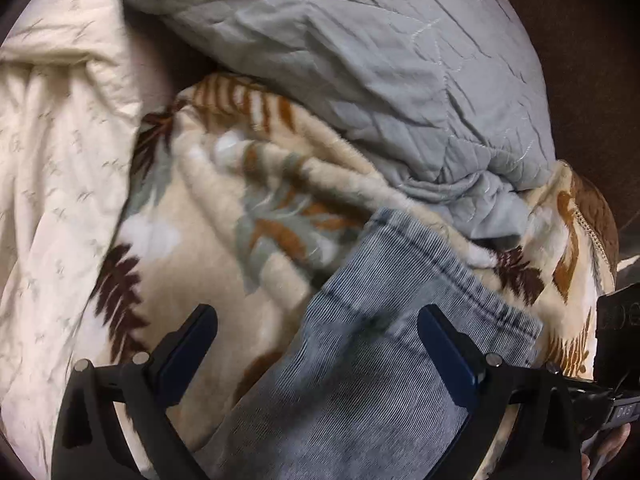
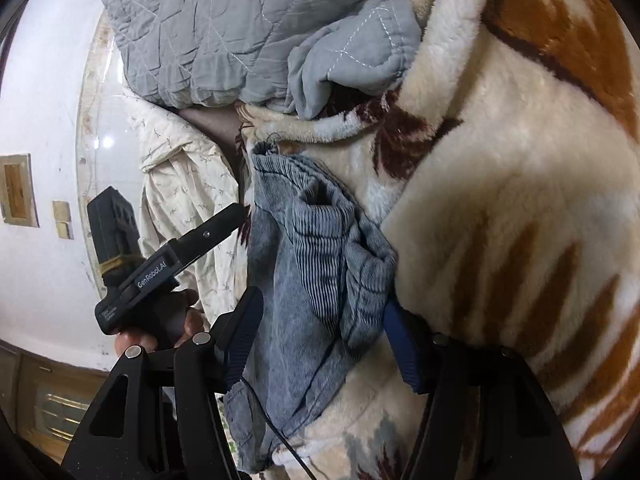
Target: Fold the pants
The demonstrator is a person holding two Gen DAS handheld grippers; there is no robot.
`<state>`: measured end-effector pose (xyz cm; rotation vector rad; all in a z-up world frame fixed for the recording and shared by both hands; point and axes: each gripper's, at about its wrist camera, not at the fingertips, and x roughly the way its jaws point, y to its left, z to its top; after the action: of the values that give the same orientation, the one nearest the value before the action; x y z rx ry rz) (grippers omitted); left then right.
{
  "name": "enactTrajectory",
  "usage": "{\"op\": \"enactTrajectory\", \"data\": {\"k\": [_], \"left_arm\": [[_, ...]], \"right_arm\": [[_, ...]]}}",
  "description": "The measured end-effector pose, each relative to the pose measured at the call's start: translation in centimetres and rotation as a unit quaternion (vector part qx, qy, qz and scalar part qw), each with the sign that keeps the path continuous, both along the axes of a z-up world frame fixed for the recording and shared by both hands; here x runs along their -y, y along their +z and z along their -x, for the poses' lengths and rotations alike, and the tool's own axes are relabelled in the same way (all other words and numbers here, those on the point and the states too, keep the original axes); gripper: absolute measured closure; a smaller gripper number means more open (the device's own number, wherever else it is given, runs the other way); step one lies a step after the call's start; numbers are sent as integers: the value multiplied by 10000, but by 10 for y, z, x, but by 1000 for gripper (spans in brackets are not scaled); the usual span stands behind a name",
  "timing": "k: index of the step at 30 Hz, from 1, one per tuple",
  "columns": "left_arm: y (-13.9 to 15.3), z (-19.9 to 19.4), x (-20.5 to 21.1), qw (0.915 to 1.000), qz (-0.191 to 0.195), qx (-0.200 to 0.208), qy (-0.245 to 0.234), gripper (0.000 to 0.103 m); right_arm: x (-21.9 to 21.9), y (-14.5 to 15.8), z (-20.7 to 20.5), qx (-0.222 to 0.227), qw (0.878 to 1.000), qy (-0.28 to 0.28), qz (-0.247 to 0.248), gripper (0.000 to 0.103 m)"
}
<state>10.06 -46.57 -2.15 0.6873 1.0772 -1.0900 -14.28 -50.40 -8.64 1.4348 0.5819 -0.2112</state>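
Pants [image 2: 304,264] lay bunched on the patterned blanket [image 2: 500,208] on the bed, folding barely begun. Both the left hand-held gripper [image 1: 318,344] and right hand-held gripper [image 2: 320,336] gaped open astride denim; next, pinching an edge.

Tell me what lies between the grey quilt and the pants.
In both wrist views, the fluffy leaf-print blanket fills the stretch between the grey quilt and the blue-grey pants.

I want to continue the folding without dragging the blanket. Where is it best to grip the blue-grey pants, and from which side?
Probably the stitched hem of the pants: a firm doubled edge lying flat on the fleece blanket. Come from above with the open left gripper, one finger on either side of the leg, since the grey quilt crowds the far side.
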Motion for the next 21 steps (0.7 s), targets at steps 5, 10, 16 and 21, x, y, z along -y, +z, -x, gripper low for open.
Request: {"op": "enactTrajectory", "data": {"k": [5,10,16,21], "left_arm": [[2,7,22,9988,273,42,-393,2],[-18,9,42,9978,49,-259,-609,9],[-36,19,43,9930,61,-778,-886,39],[-35,24,34,9934,194,-806,-788,54]], "right_arm": [[2,-2,1,77,9999,-96,-68,44],[5,-7,5,122,9997,-175,-153,52],[7,-8,3,176,9995,-217,-167,52],[6,-6,-3,109,9997,-192,57,58]]}}
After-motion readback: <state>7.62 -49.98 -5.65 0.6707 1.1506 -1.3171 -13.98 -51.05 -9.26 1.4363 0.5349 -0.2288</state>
